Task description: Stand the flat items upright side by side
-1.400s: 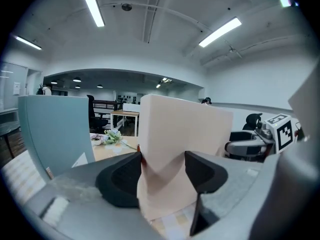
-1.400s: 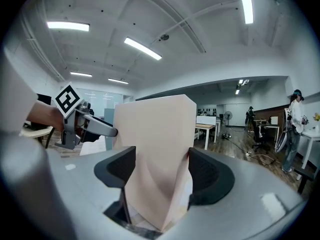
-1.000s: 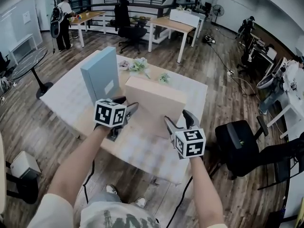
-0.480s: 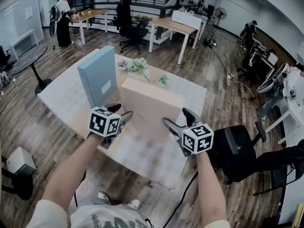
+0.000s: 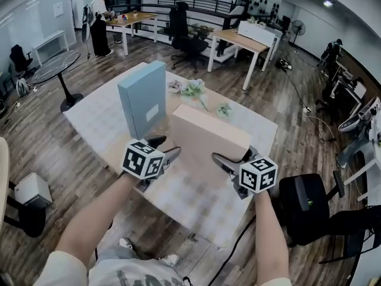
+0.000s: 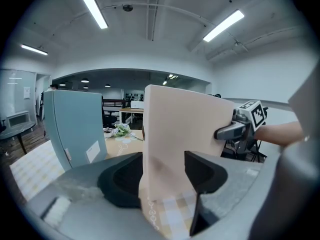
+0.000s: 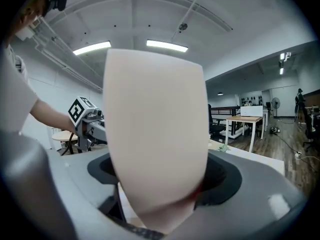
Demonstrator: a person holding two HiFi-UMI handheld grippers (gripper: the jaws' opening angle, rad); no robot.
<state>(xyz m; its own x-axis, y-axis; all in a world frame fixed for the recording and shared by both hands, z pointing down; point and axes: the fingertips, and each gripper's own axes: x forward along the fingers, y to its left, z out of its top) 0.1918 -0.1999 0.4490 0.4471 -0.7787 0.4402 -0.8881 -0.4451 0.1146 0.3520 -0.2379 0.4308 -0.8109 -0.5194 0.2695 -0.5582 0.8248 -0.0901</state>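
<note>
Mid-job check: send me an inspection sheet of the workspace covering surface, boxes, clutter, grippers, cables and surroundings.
Surface: table under a checked cloth.
Job's things: blue box upright; beige box on edge to its right, with a gap between them.
Clutter: flower sprigs at the table's far edge.
Grippers: left gripper shut on one end of the beige box; right gripper open, its jaws have just been opening, with the box's other end between them.
Cables: black cable hanging below the right forearm.
Surroundings: black chair right of the table; round table on the left; desks and a person at the back.
</note>
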